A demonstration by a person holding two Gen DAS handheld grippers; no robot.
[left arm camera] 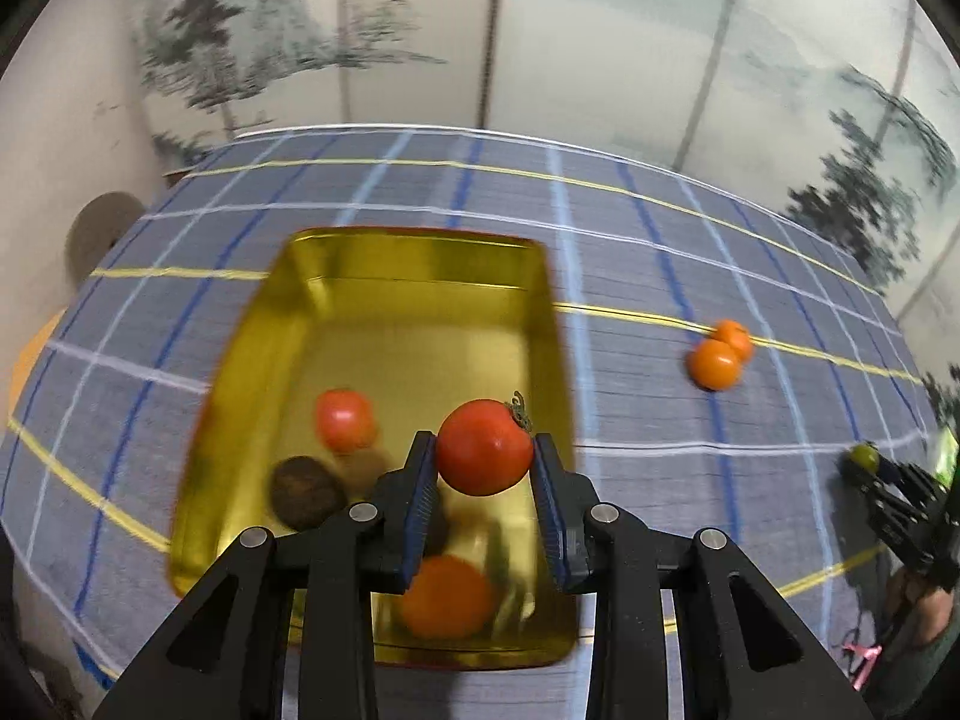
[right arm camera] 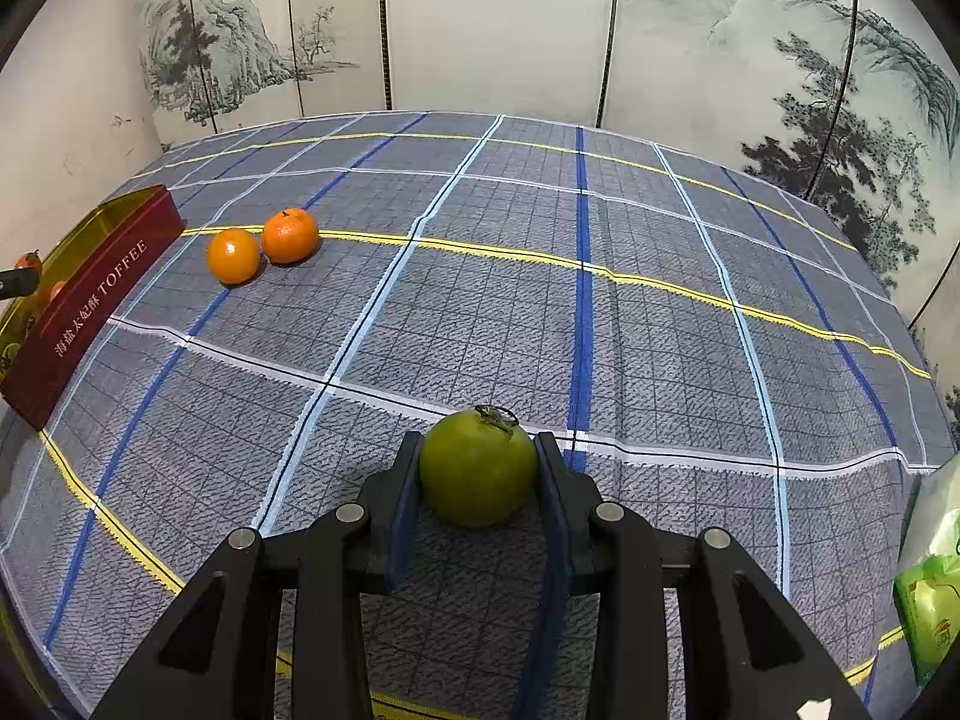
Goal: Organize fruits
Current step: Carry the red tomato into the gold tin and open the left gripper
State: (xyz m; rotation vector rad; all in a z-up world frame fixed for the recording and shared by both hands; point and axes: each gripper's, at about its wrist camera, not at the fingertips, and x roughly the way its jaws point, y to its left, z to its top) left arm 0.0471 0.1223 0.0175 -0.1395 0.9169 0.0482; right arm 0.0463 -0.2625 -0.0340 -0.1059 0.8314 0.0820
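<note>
My left gripper (left arm camera: 485,450) is shut on a red tomato (left arm camera: 483,447) and holds it above the gold tin (left arm camera: 414,270). Inside the tin lie another red tomato (left arm camera: 343,420), a brown kiwi (left arm camera: 305,492) and an orange (left arm camera: 445,597). My right gripper (right arm camera: 477,450) is shut on a green tomato (right arm camera: 477,467) low over the plaid cloth. Two oranges (right arm camera: 233,255) (right arm camera: 290,236) sit together on the cloth to the left, near the tin's red side (right arm camera: 96,294). In the left wrist view they appear as oranges (left arm camera: 717,354), and the right gripper (left arm camera: 870,468) shows at the far right.
A blue plaid tablecloth (right arm camera: 540,300) covers the table. A painted folding screen (right arm camera: 492,24) stands close behind it. A green packet (right arm camera: 930,600) lies at the right edge. A person's hand (left arm camera: 924,606) holds the right gripper.
</note>
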